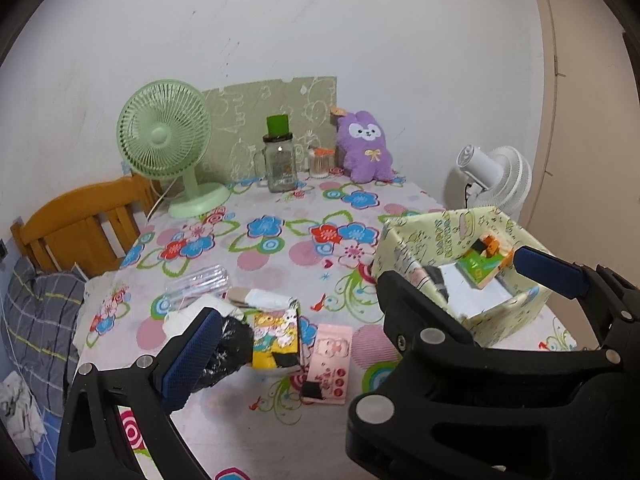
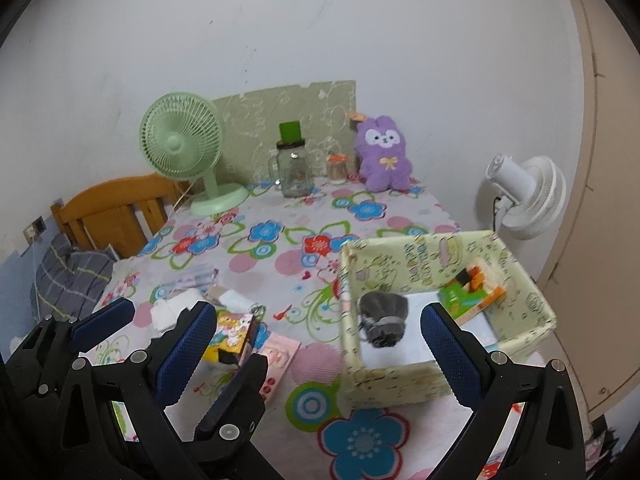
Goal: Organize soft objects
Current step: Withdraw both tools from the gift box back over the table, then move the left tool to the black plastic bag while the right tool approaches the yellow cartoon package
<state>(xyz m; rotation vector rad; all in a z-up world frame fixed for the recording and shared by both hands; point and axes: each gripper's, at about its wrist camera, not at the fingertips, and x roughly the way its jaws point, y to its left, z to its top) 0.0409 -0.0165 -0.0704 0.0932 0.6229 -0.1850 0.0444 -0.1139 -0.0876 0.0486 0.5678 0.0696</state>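
— Now, first item?
— Grey soft bundle [image 2: 382, 320], lying inside the patterned box [image 2: 400, 380], near-left corner.
— Grippers?
— Right gripper [image 2: 316, 346]: jaws apart, at the box front. Left gripper [image 1: 368, 288]: jaws apart, over the floral table [image 2: 272, 272].

The left gripper [image 1: 368, 308] is hovering over the flowered counter [image 1: 280, 248] with its jaws spread wide. A black crinkled bag [image 1: 228, 350] is lying against its left finger, and a pale yellow fabric box [image 1: 460, 264] is sitting just beyond its right finger.
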